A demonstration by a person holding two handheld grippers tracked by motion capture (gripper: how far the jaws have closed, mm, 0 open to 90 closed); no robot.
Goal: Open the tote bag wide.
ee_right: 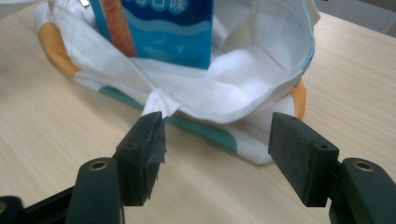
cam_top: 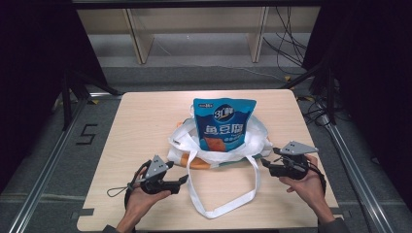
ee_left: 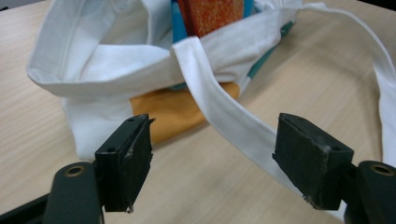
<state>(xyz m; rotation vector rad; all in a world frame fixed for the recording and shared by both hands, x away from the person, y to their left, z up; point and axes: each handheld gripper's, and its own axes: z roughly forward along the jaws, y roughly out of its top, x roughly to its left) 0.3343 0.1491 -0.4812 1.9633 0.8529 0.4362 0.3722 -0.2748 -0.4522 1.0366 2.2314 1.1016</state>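
White tote bag (cam_top: 218,145) lies mid-bench (cam_top: 145,121), blue snack pouch (cam_top: 223,121) standing inside. My left tongs (cam_top: 183,180) and right tongs (cam_top: 265,162) flank bag, both open, empty. I judge: next, grip handles (cam_top: 221,206), lift.

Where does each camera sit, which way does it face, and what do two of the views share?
High view: above the person's side, looking forward and down on the table; both hands, left gripper, right gripper.
Left gripper view: on that gripper, facing the white bag and its strap; open jaws.
Right gripper view: facing the bag's rim; open jaws.
Shared: the blue packet.
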